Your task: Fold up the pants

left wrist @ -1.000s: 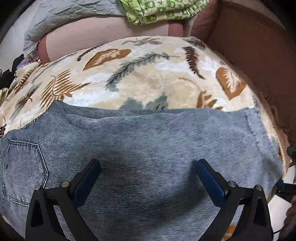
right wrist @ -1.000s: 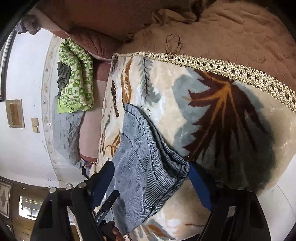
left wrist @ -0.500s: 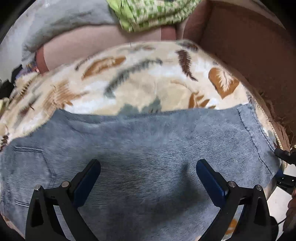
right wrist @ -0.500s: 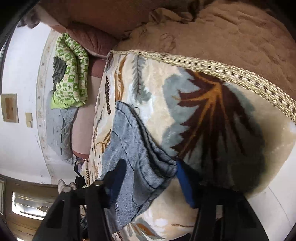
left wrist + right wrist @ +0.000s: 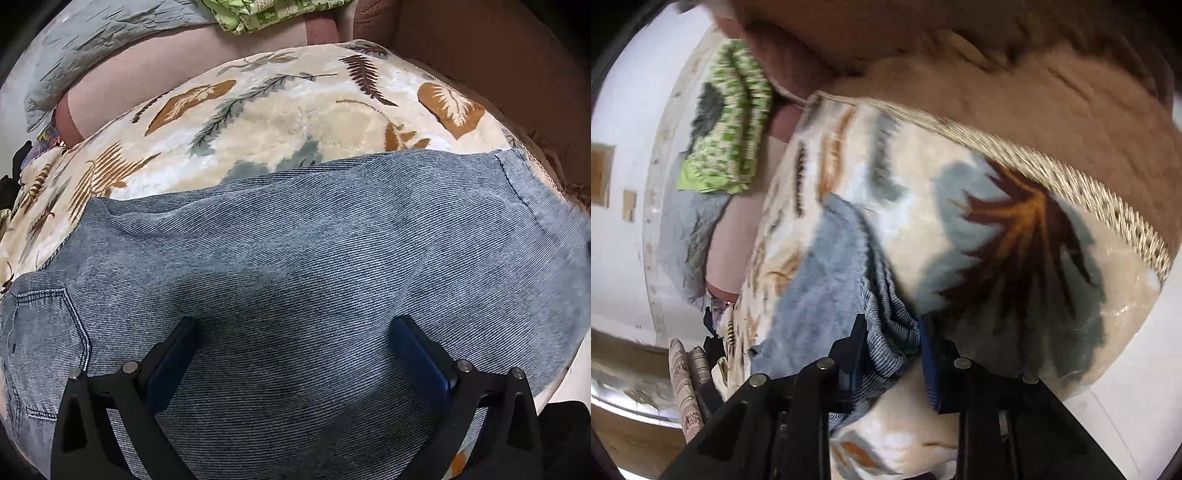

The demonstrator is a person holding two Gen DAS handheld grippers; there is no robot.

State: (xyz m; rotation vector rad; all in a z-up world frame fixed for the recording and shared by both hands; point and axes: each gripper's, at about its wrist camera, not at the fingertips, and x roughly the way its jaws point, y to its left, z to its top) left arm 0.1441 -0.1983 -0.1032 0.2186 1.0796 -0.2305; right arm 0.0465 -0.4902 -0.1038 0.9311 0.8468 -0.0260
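Pants [image 5: 314, 277] span blanket [image 5: 277, 122]; left claw [image 5: 295, 339] wide above, right claw [image 5: 892, 343] closing on hem.

I note the faded blue denim pants [image 5: 314, 266] lying flat across the leaf-print blanket [image 5: 280, 122], back pocket up, hem end bunched.

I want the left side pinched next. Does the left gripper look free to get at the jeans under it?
Probably yes: the left gripper stands open right over the jeans, which lie flat on the leaf-print blanket, with nothing between.
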